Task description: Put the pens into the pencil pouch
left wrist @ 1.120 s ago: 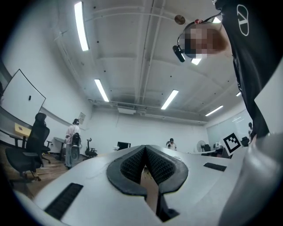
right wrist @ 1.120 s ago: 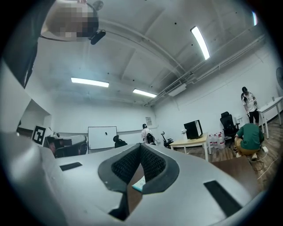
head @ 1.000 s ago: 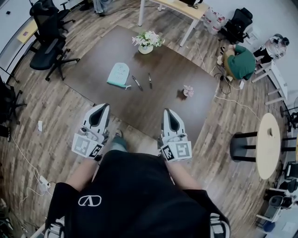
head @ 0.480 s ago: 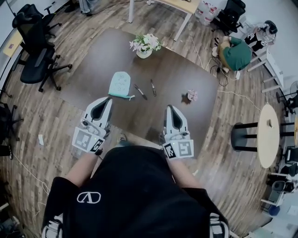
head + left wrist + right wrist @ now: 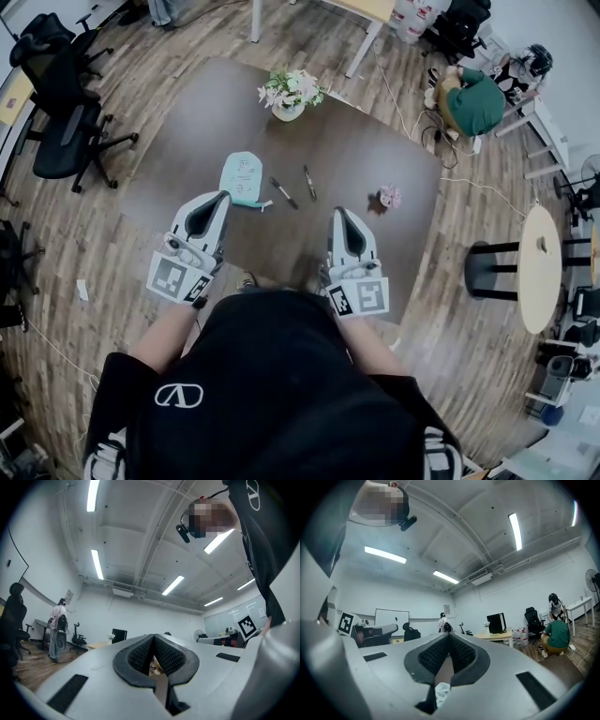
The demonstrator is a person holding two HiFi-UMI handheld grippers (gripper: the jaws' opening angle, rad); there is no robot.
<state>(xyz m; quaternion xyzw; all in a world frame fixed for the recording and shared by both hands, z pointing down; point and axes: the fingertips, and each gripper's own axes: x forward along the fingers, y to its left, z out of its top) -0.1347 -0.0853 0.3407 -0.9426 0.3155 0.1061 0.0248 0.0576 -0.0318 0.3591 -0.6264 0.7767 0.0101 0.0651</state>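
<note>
Hovering over the near edge of the dark surface point(image 5: 366, 141), left hand-held gripper point(image 5: 217, 196) and right hand-held gripper point(image 5: 342, 213) both have jaws pressed together, nothing held. Mint pencil pouch point(image 5: 242, 176) lies just ahead of the left one; two pens point(image 5: 283, 193) point(image 5: 308, 183) lie ahead, between both tips. Flower pot point(image 5: 289, 95) stands farther ahead; small pink ornament point(image 5: 387, 197) sits just right of the right tip.

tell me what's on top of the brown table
A mint pencil pouch, two pens beside it, a vase of flowers and a small pink object. The left gripper and right gripper cover parts of the near side.
</note>
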